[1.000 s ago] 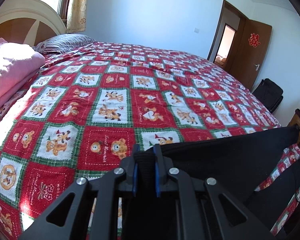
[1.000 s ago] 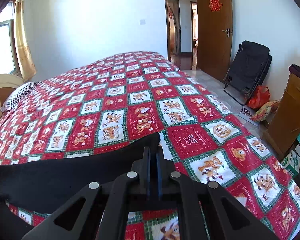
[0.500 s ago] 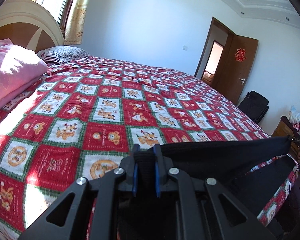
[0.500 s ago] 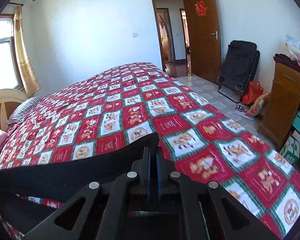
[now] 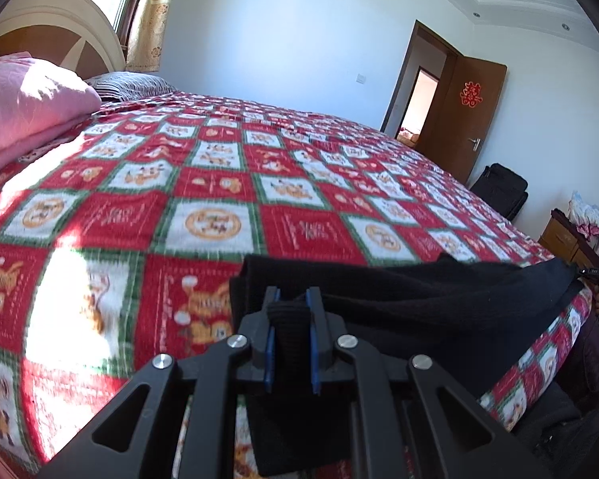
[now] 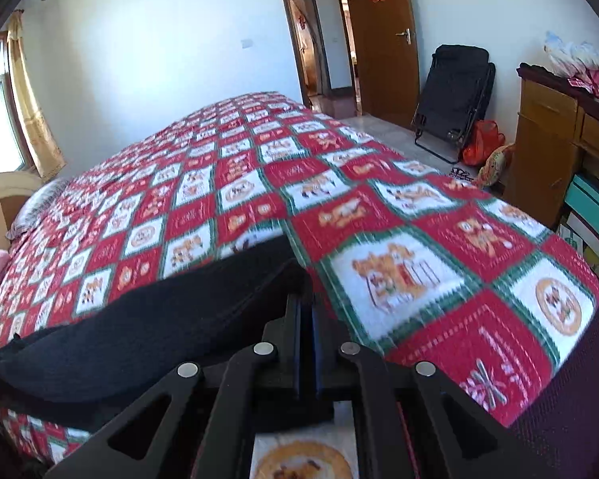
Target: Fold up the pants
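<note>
Black pants (image 5: 419,299) stretch between my two grippers, low over the near edge of the bed. My left gripper (image 5: 290,299) is shut on one end, with a thick fold of black cloth pinched between its blue pads. In the right wrist view the same pants (image 6: 147,335) run off to the left, and my right gripper (image 6: 305,299) is shut on the other end. Far right in the left wrist view, the other gripper (image 5: 597,273) holds the cloth's far corner. The cloth sags onto the red patterned bedspread (image 5: 227,183).
A pink quilt (image 5: 24,107) and a striped pillow (image 5: 127,82) lie by the headboard. A wooden cabinet (image 6: 555,147), a folded black chair (image 6: 453,95) and bags stand right of the bed. The brown door (image 6: 377,36) is open.
Both grippers have come back toward the bed's near edge and sunk. The pants, held taut in the air before, now hang lower and slacker over the bedspread.
</note>
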Available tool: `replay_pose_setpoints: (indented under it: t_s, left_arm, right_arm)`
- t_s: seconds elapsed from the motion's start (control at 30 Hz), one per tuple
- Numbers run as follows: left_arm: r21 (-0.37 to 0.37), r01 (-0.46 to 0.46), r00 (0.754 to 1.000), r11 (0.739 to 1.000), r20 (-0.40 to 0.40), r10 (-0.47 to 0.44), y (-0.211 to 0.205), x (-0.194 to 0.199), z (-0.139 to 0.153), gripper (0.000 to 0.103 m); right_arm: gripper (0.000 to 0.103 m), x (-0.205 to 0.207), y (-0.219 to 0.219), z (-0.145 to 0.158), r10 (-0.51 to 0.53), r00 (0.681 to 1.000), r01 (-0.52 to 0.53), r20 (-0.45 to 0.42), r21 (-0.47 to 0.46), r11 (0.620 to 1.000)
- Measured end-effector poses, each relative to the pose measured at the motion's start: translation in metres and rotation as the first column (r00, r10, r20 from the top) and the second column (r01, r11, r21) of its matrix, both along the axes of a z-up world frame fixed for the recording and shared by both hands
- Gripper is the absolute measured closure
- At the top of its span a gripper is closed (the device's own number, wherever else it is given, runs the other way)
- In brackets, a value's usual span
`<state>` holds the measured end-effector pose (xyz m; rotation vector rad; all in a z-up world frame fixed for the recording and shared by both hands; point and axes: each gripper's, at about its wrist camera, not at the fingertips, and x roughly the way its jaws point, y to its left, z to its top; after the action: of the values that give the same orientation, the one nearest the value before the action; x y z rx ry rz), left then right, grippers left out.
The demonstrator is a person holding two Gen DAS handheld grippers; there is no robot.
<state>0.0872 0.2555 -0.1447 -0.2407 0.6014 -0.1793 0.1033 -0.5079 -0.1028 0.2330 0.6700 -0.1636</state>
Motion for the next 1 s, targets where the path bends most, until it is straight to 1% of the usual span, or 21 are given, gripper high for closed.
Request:
replay_pose_setpoints:
  t_s: [0.07,0.1,0.13,0.17,0.2,0.27,0.33,0.4,0.43,0.47,0.5,0.53,0.6,0.63,0.7,0.73,0.83,0.87,0.93,1.0]
  left_arm:
    - [0.030,0.002,1.000,1.000,0.001,-0.002,-0.005,-0.005,-0.005,0.089]
    - [0.040,0.001,1.000,0.999,0.002,-0.001,-0.006,-0.007,-0.006,0.089]
    - [0.042,0.000,1.000,0.999,0.007,-0.001,-0.006,-0.008,-0.007,0.089]
    - [0.042,-0.002,1.000,0.999,0.012,0.002,-0.006,-0.010,-0.008,0.089]
    - [0.042,-0.004,1.000,0.999,0.015,0.004,-0.006,-0.011,-0.008,0.089]
    - [0.040,-0.008,1.000,0.999,0.021,0.007,-0.006,-0.014,-0.008,0.089]
    - [0.054,-0.010,1.000,0.999,0.027,0.008,-0.007,-0.016,-0.007,0.089]
    - [0.062,-0.013,0.999,0.998,0.030,0.012,-0.008,-0.016,-0.006,0.089]
    - [0.062,-0.016,0.999,0.998,0.030,0.014,-0.009,-0.016,-0.006,0.089]
    - [0.060,-0.018,0.999,0.998,0.031,0.016,-0.009,-0.016,-0.006,0.089]
    - [0.057,-0.019,0.999,0.998,0.032,0.018,-0.009,-0.017,-0.007,0.089]
    - [0.055,-0.021,0.999,0.998,0.031,0.019,-0.008,-0.018,-0.007,0.089]
    - [0.047,-0.025,0.999,0.999,0.034,0.023,-0.007,-0.019,-0.008,0.089]
    - [0.043,-0.027,0.999,0.999,0.035,0.026,-0.007,-0.020,-0.009,0.089]
    - [0.031,-0.033,0.999,0.999,0.039,0.032,-0.007,-0.021,-0.009,0.089]
    - [0.028,-0.036,0.999,0.999,0.042,0.035,-0.006,-0.022,-0.009,0.089]
    - [0.020,-0.041,0.998,0.999,0.048,0.040,-0.007,-0.023,-0.007,0.089]
    - [0.020,-0.040,0.998,0.999,0.050,0.039,-0.007,-0.023,-0.006,0.089]
    - [0.022,-0.040,0.998,0.999,0.053,0.039,-0.007,-0.023,-0.006,0.089]
    - [0.018,-0.040,0.998,0.999,0.057,0.039,-0.007,-0.023,-0.006,0.089]
  right_arm:
    - [0.098,-0.005,0.003,-0.004,0.020,0.999,-0.020,-0.043,-0.017,1.000]
    - [0.097,-0.009,0.004,-0.003,0.020,0.999,-0.022,-0.047,-0.022,1.000]
    - [0.092,-0.014,0.005,-0.001,0.012,0.999,-0.013,-0.052,-0.030,0.999]
    - [0.085,-0.019,0.007,0.002,0.000,0.999,-0.002,-0.052,-0.041,0.999]
    - [0.082,-0.025,0.010,0.007,-0.014,0.999,0.011,-0.044,-0.053,0.999]
    - [0.071,-0.037,0.017,0.019,-0.046,0.999,0.045,-0.012,-0.082,0.996]
    - [0.070,-0.047,0.036,0.034,-0.045,0.999,0.048,0.026,-0.121,0.991]
    - [0.070,-0.053,0.071,0.049,0.012,0.998,-0.001,0.064,-0.168,0.986]
    - [0.070,-0.054,0.095,0.054,0.058,0.995,-0.042,0.076,-0.197,0.979]
    - [0.070,-0.054,0.115,0.057,0.108,0.991,-0.089,0.080,-0.216,0.972]
    - [0.069,-0.052,0.148,0.057,0.193,0.979,-0.172,0.071,-0.238,0.956]
    - [0.069,-0.050,0.169,0.054,0.250,0.966,-0.228,0.060,-0.249,0.941]
    - [0.068,-0.043,0.232,0.039,0.403,0.915,-0.384,0.009,-0.278,0.880]
    - [0.068,-0.039,0.267,0.026,0.481,0.876,-0.469,-0.034,-0.293,0.834]
    - [0.068,-0.034,0.321,0.002,0.589,0.802,-0.588,-0.099,-0.306,0.749]
    - [0.068,-0.032,0.354,-0.016,0.647,0.749,-0.654,-0.145,-0.319,0.686]
    - [0.068,-0.032,0.411,-0.051,0.717,0.659,-0.740,-0.226,-0.361,0.567]
    - [0.068,-0.031,0.425,-0.061,0.733,0.635,-0.760,-0.245,-0.369,0.536]
    - [0.068,-0.026,0.444,-0.075,0.734,0.625,-0.766,-0.267,-0.395,0.508]
    - [0.068,-0.019,0.451,-0.085,0.732,0.617,-0.772,-0.289,-0.404,0.492]
